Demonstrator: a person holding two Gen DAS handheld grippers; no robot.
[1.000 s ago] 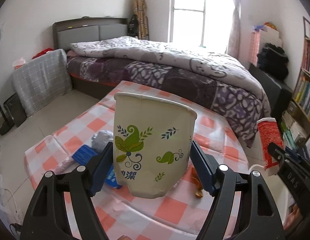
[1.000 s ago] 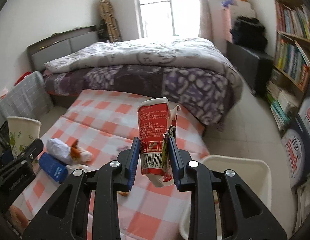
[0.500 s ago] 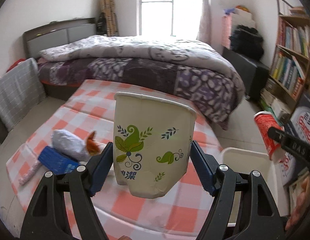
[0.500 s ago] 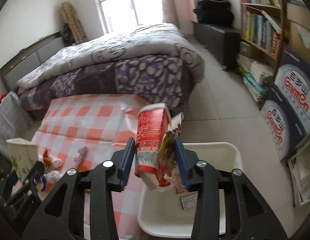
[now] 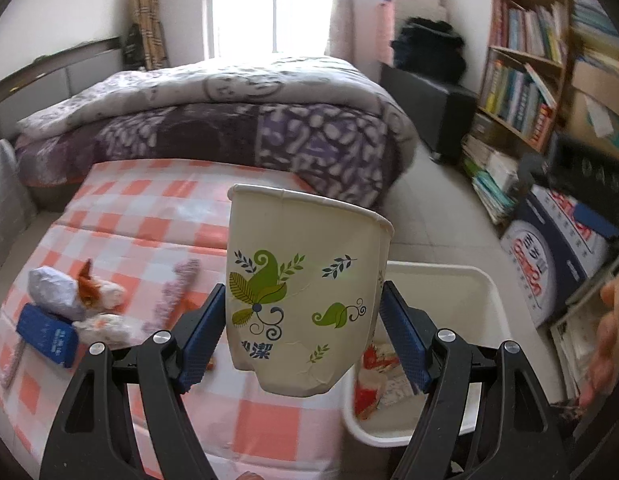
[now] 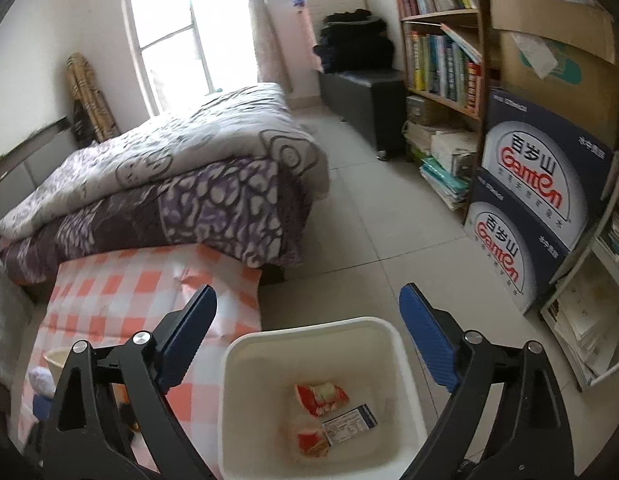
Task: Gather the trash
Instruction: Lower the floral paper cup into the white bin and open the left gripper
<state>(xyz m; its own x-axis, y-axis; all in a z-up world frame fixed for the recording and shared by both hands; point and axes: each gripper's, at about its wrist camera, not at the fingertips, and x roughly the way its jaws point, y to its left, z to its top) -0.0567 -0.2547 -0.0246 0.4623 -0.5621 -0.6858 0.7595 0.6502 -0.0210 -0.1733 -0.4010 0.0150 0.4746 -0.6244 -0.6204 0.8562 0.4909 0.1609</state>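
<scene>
Now, with my left gripper (image 5: 301, 344) clamped on the paper cup (image 5: 303, 300) beside the white bin (image 5: 487, 292), I swing it fully over the rim before releasing, while my right gripper (image 6: 309, 340) hangs wide apart, empty above it.

You have one cup (image 5: 305, 300), one bin (image 6: 309, 344), two grippers (image 5: 301, 340) (image 6: 307, 336), two stacked water boxes (image 6: 545, 176), one blue packet (image 5: 45, 334), and one bed (image 6: 169, 184).

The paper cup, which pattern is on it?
Cream paper cup with green leaf print; left wrist view.
</scene>
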